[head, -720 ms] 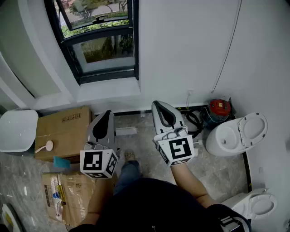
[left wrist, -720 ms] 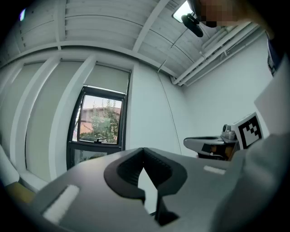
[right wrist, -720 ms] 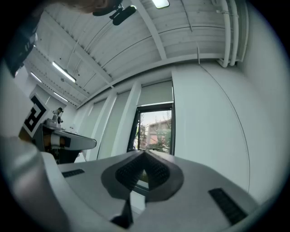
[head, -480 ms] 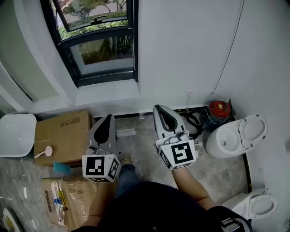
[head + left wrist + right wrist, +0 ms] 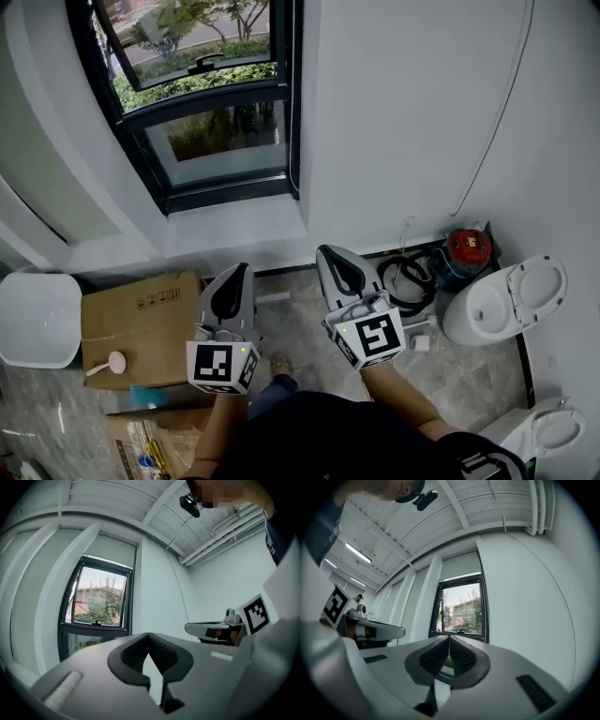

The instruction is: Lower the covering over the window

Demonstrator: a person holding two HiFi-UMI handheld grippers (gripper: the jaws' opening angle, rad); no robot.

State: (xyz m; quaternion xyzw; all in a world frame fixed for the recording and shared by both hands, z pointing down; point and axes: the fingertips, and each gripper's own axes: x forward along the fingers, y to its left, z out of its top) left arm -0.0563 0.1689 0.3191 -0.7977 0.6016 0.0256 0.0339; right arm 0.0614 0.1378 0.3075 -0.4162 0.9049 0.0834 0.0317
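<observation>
White walls (image 5: 403, 112) and a grey marble floor (image 5: 459, 375) make up the room you stand in. You face the tall black-framed window (image 5: 211, 141) set in the wall ahead. Its pale grey roller blind (image 5: 110, 550) sits high up and covers only the top band of the opening. Below that the glass is bare, and trees and a building outside show plainly through it.

By that, the task looks hardly begun: nearly the whole drop of the blind is left for you to bring down. No pull chain or cord for the blind can be made out for certain in any view, so you will likely have to find the pull first, probably along one side of the frame.

Your left gripper (image 5: 235, 274) and your right gripper (image 5: 331, 253) are held low in front of you, side by side. They are tilted up toward the window and are well apart from both the blind and the frame. Each has its jaws closed together with nothing between them, so neither has hold of anything yet.
</observation>
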